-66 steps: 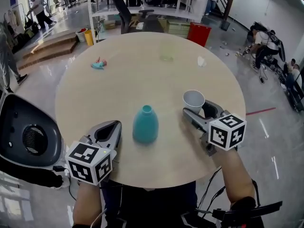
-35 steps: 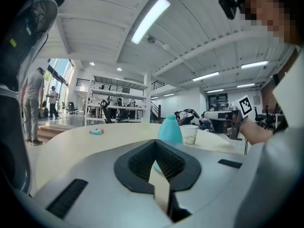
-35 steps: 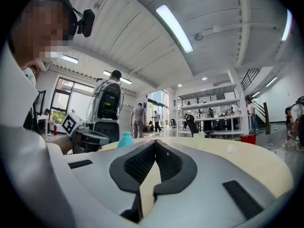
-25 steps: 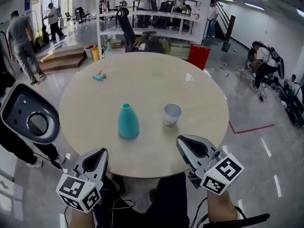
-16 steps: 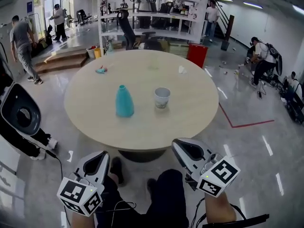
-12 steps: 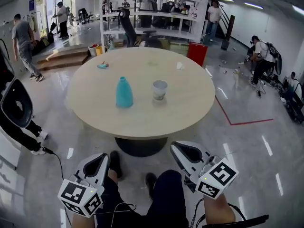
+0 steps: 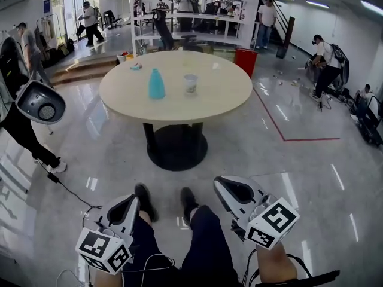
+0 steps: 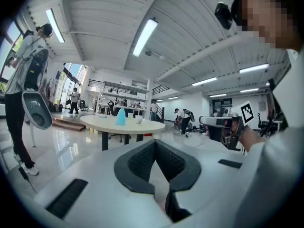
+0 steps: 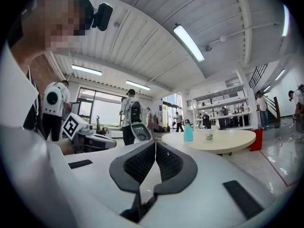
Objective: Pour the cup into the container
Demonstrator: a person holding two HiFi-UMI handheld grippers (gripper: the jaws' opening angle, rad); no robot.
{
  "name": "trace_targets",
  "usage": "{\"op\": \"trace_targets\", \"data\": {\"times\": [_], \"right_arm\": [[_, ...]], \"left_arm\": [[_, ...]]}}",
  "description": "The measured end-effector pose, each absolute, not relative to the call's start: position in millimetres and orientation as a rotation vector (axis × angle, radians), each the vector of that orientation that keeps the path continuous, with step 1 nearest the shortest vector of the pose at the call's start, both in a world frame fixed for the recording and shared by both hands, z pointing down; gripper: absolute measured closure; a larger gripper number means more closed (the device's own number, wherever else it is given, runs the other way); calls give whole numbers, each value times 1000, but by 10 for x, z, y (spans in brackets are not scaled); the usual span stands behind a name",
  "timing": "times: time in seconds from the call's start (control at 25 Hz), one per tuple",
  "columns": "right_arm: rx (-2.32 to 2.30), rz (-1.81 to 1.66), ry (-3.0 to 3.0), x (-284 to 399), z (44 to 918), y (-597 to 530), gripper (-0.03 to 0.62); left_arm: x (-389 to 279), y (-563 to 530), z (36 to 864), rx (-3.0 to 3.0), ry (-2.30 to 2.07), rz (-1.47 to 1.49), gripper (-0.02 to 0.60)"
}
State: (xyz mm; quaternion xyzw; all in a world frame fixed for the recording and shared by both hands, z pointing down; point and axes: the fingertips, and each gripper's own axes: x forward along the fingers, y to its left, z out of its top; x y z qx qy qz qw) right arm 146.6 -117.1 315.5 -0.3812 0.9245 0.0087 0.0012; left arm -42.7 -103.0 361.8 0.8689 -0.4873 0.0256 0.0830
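The left gripper (image 7: 127, 205) and right gripper (image 7: 225, 185), low in the head view, are white shells with black ribbed pads and black-and-white marker cubes; dark trousers (image 7: 203, 250) and dark shoes (image 7: 144, 200) show between them; a white top (image 8: 285, 141); thin cables (image 7: 149, 262) at the bottom edge.

Table (image 7: 173, 91) well ahead, both grippers low and close to the person.

The bottle (image 7: 157, 84) and the cup (image 7: 190, 84) stand on the table, bottle to the left, cup just beside it to the right, apart. A small item (image 7: 136, 66) lies near the table's far left edge. Behind the table stand shelves (image 7: 191, 17), with a bin (image 7: 245, 61) behind it to the right (on the floor). The left gripper (image 7: 130, 203) and right gripper (image 7: 222, 184) sit on either side of the person's legs (image 7: 203, 244), well short of the table.
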Motion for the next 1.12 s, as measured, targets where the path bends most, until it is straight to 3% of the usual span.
{"op": "trace_targets", "data": {"times": [0.8,1.12], "right_arm": [[-1075,46,2959,1639,2931,2035,586],[-1161,19,2898,2040,2942,3256,586]], "left_arm": [[-136,2268,3436,2539,-1537,17,581],[211,3326,3489,2575,-1459,79,581]]}}
